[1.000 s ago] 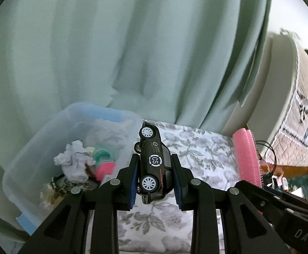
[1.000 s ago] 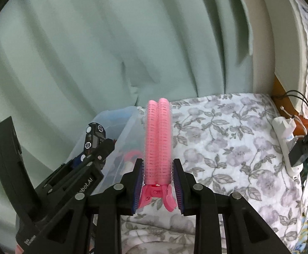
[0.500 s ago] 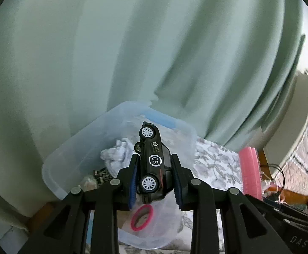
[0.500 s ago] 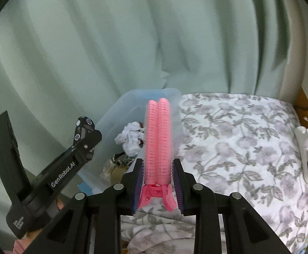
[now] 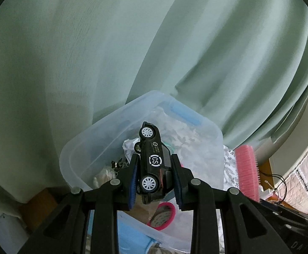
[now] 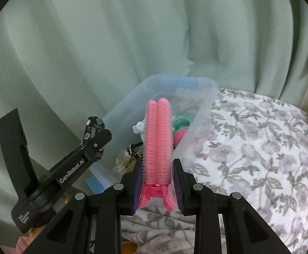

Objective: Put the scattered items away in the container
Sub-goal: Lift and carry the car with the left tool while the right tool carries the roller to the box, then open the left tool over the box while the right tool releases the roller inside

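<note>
My left gripper point(image 5: 155, 176) is shut on a black toy car point(image 5: 151, 163) marked CS, held on its side above the clear plastic container point(image 5: 86, 139). The right gripper point(image 6: 157, 176) is shut on a pink hair-roller clip point(image 6: 158, 139), which points up over the near edge of the same container point(image 6: 204, 105). Inside the bin lie crumpled white paper point(image 6: 139, 127), a pink ring point(image 5: 162, 217), a teal ring point(image 6: 182, 121) and other small bits. The left gripper's body point(image 6: 77, 165) shows at the lower left of the right wrist view, and the pink clip point(image 5: 247, 171) shows at the right of the left wrist view.
A pale green curtain point(image 5: 132, 42) hangs right behind the container. A floral bedspread point(image 6: 249, 148) spreads to the right of the bin. A cushioned headboard point(image 5: 302, 148) and cables point(image 5: 278, 182) stand at the far right. A blue lid part point(image 5: 130, 241) lies under the bin's near edge.
Both grippers have swung left toward the container, each keeping its item. The bin now sits straight under the toy car, and the pink clip reaches over the bin's edge.
</note>
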Demonstrator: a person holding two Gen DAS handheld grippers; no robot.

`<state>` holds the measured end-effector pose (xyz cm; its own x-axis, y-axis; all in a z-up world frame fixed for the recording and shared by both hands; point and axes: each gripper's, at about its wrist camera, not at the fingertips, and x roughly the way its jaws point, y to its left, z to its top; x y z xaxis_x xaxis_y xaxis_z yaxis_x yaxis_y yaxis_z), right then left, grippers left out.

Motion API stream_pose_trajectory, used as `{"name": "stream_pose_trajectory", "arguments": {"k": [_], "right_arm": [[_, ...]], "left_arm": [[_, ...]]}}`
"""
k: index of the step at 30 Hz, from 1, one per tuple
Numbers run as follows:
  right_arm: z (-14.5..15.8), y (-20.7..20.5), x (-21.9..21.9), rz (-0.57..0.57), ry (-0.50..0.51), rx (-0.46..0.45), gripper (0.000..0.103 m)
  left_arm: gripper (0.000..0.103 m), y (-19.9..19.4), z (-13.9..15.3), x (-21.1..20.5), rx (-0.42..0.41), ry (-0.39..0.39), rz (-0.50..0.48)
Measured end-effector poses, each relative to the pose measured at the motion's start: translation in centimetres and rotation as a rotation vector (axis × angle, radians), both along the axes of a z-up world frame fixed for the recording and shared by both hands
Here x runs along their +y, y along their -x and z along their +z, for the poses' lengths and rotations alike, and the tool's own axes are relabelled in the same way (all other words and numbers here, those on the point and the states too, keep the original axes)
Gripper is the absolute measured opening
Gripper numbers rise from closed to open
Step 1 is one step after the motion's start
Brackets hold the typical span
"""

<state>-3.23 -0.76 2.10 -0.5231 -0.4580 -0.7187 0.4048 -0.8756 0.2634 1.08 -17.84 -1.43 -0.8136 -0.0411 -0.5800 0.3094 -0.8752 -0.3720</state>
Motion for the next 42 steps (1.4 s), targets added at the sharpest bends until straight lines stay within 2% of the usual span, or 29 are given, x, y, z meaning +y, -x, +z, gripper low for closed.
{"name": "stream_pose_trajectory", "arguments": {"k": [9, 21, 31, 34, 38, 42], "right_arm": [[-1.3, 2.1, -2.5, 0.042, -0.004, -0.034, 0.030], [-4.2, 3.9, -4.5, 0.085, 0.009, -0.108, 0.032], [-4.8, 4.2, -4.7, 0.094, 0.003, -0.089, 0.033], [-4.8, 4.3, -4.6, 0.098, 0.016, -0.087, 0.034], [-4.6, 4.1, -4.3, 0.107, 0.027, -0.088, 0.034], [-4.4, 3.7, -4.2, 0.124, 0.030, -0.082, 0.039]], "left_arm": [[0.030, 0.9, -1.3, -1.4, -0.031, -0.034, -0.010], [0.030, 1.3, -1.4, -1.3, -0.017, 0.040, -0.032], [0.031, 2.2, -1.5, -1.7, -0.022, 0.054, -0.030], [0.033, 2.1, -1.3, -1.8, -0.027, 0.051, -0.036], [0.050, 2.4, -1.2, -2.0, -0.050, 0.065, -0.018], [0.057, 1.5, -1.0, -2.7, -0.058, 0.013, -0.007]]}}
